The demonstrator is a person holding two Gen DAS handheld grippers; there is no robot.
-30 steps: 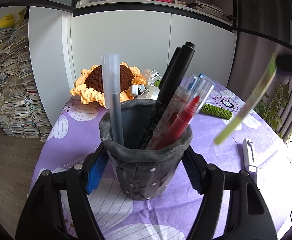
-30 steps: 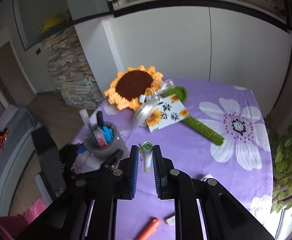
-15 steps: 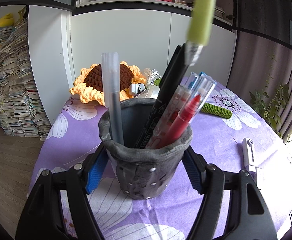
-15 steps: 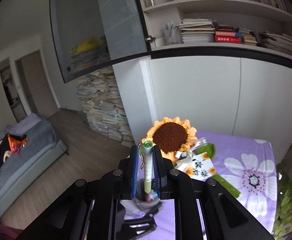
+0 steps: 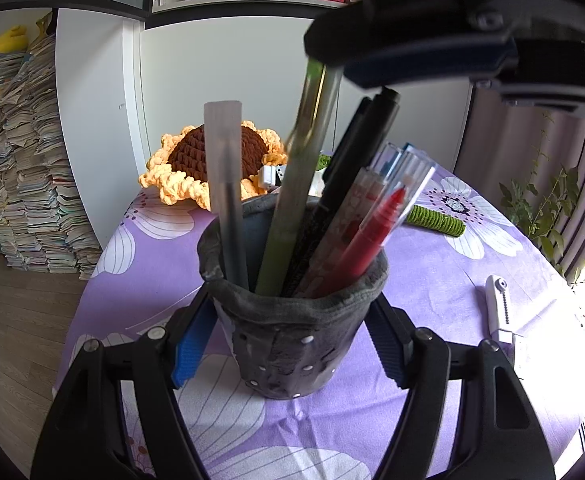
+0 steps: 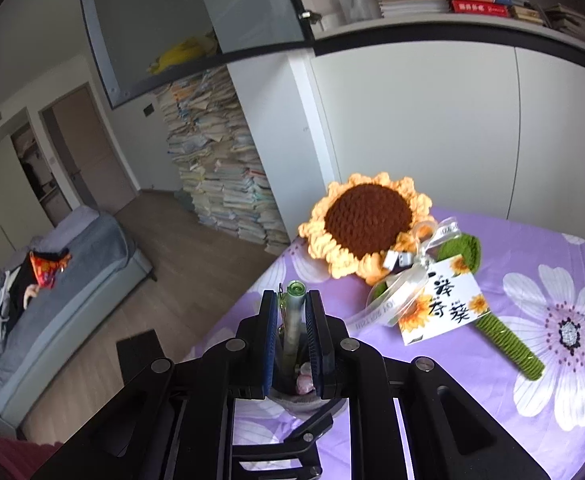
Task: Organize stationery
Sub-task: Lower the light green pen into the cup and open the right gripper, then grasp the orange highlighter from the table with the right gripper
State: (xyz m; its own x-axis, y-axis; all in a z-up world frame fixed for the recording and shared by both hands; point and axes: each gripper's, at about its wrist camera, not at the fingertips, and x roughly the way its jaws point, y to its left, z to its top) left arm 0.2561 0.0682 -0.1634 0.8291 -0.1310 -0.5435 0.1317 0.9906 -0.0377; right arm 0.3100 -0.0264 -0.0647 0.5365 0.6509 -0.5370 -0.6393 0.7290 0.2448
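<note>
Here the left gripper (image 5: 292, 344), at the bottom of the left wrist view, clamps the grey pen cup (image 5: 292, 340) by its sides, standing it on the purple flowered tablecloth (image 5: 432, 280). Above it, the right gripper (image 6: 292, 332) is clenched on a green pen (image 5: 292, 200), whose lower end already sits inside the cup among the others while its top is pinched between the pads at the upper centre. By the look of it this pen is nearly stowed and only needs letting go. In the cup stand one frosted pen (image 5: 226, 184), one black marker (image 5: 356, 160), one red pen (image 5: 372, 236) and a few clear-capped ones too bunched to count. Left on the cloth at the right edge lies one white utility knife (image 5: 498, 308), probably next. Farther back rests one crocheted sunflower (image 6: 366, 224) with one card (image 6: 438, 304).
</note>
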